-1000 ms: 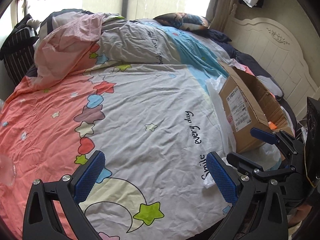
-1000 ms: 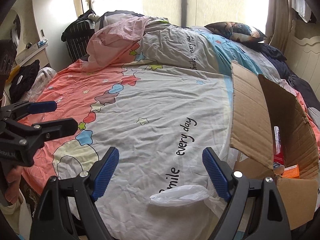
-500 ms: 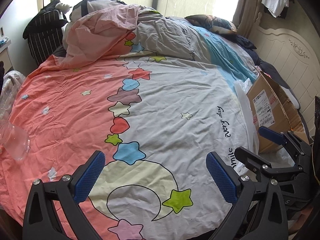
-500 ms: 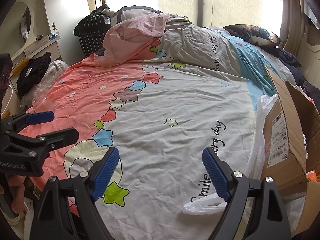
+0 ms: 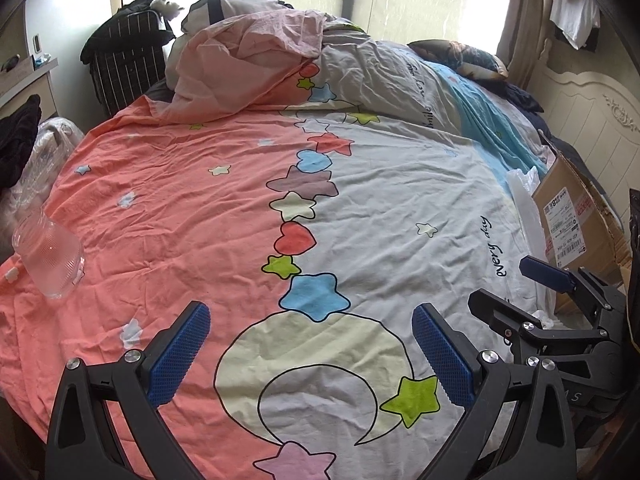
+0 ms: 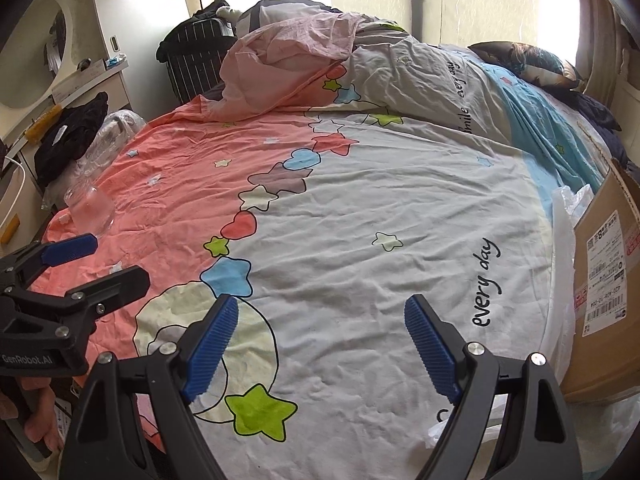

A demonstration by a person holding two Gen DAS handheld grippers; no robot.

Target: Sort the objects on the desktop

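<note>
A clear glass jar (image 5: 50,254) stands upright on the pink part of the bedsheet at the far left; it also shows in the right wrist view (image 6: 90,210). A brown cardboard box (image 5: 572,220) with shipping labels sits at the bed's right edge, also in the right wrist view (image 6: 608,276). My left gripper (image 5: 308,344) is open and empty above the moon print, right of the jar. My right gripper (image 6: 320,340) is open and empty over the grey part of the sheet. Each gripper shows in the other's view: the right gripper (image 5: 516,292) and the left gripper (image 6: 104,260).
A crumpled duvet (image 5: 280,52) is heaped at the far side of the bed. A white plastic bag (image 6: 564,216) lies against the box. A dark striped suitcase (image 5: 128,64), clear bags (image 6: 116,136) and a bedside cabinet (image 6: 80,80) stand at the left. A cream headboard (image 5: 600,120) is at the right.
Both grippers have swung left across the bed. The box has slid towards the right edge of both views and the glass jar has come into view at the left. Both stay open.
</note>
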